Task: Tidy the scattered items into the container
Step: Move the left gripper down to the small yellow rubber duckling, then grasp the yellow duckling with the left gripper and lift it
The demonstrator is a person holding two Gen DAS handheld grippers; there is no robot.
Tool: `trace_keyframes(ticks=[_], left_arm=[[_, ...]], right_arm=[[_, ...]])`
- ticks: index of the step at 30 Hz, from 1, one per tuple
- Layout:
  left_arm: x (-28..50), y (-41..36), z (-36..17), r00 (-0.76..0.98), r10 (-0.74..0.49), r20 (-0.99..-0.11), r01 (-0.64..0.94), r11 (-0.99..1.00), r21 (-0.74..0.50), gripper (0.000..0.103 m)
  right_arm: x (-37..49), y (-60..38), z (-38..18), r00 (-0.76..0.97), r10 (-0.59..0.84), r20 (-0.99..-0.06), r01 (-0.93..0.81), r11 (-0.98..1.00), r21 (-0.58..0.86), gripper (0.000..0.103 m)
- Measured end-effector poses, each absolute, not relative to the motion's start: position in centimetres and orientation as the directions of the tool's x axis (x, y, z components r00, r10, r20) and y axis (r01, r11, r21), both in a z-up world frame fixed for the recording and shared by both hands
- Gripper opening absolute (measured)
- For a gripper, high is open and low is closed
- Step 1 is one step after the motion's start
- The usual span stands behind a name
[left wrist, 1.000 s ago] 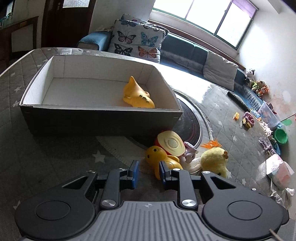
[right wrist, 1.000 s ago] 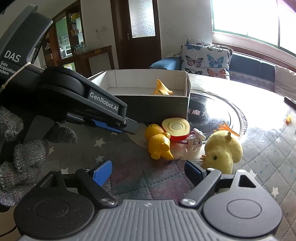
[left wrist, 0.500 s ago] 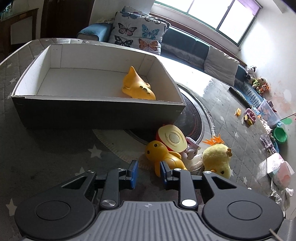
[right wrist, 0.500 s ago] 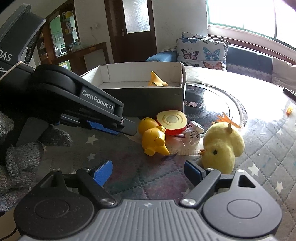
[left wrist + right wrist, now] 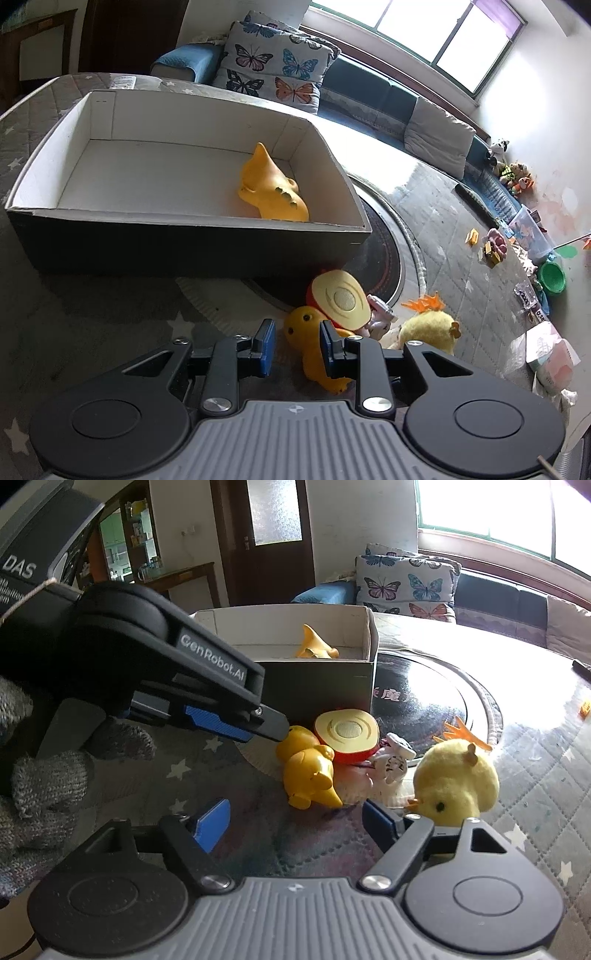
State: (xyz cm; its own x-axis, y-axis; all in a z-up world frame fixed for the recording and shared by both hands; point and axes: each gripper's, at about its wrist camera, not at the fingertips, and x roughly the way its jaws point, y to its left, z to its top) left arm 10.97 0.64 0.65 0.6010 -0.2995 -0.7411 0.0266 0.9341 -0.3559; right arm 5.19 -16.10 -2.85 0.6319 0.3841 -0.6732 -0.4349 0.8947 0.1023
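A dark box with a white inside [image 5: 184, 236] [image 5: 321, 679] stands on the table and holds one yellow rubber toy [image 5: 271, 188] [image 5: 314, 648]. In front of it lie a yellow rubber duck [image 5: 308, 332] [image 5: 308, 771], a red and cream half apple [image 5: 341, 299] [image 5: 347, 734], a small white figure [image 5: 380, 317] [image 5: 393, 757] and a yellow plush chick [image 5: 428, 330] [image 5: 456, 781]. My left gripper [image 5: 293, 349] [image 5: 273, 734] is open, its fingers either side of the duck's head. My right gripper [image 5: 295, 821] is open and empty, just short of the duck.
A grey star-patterned quilted cloth [image 5: 92, 314] covers the table, with a dark round turntable [image 5: 384, 254] behind the toys. Small toys and a green bowl [image 5: 552, 277] lie at the far right. A sofa with butterfly cushions [image 5: 273, 74] stands behind.
My left gripper has moved forward and down, so its fingers now straddle the duck's head. My right gripper has moved closer to the toys. The toys have not moved.
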Motion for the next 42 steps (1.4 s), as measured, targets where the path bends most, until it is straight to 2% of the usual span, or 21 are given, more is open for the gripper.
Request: trace_keyframes(ticks=[2, 12, 21, 26, 42], left_arm=[[11.3, 0.5, 0.6, 0.598, -0.302, -0.742, 0.029, 0.934, -0.357, 0.031], [13.0, 0.1, -0.1, 0.574, -0.317, -0.755, 0.025, 0.929, -0.370, 0.031], [14.2, 0.3, -0.8, 0.561, -0.341, -0.755, 0.005, 0.913, -0.409, 0.032], [14.6, 0.3, -1.3, 0.550, -0.347, -0.760, -0.010, 0.907, -0.421, 0.033], [14.2, 0.9, -1.0, 0.557, -0.382, -0.738, -0.011, 0.885, -0.466, 0.034]], right_arm=[[5.4, -16.0, -2.9, 0.631, 0.384, -0.675, -0.435, 0.894, 0.102, 0.076], [6.8, -15.8, -3.2, 0.620, 0.387, -0.682, -0.432, 0.895, 0.115, 0.067], [7.4, -15.6, -3.3, 0.609, 0.393, -0.689, -0.439, 0.891, 0.120, 0.049], [7.7, -15.5, -3.5, 0.604, 0.390, -0.695, -0.436, 0.892, 0.122, 0.033], [7.4, -15.4, -2.9, 0.605, 0.396, -0.691, -0.452, 0.885, 0.111, 0.032]])
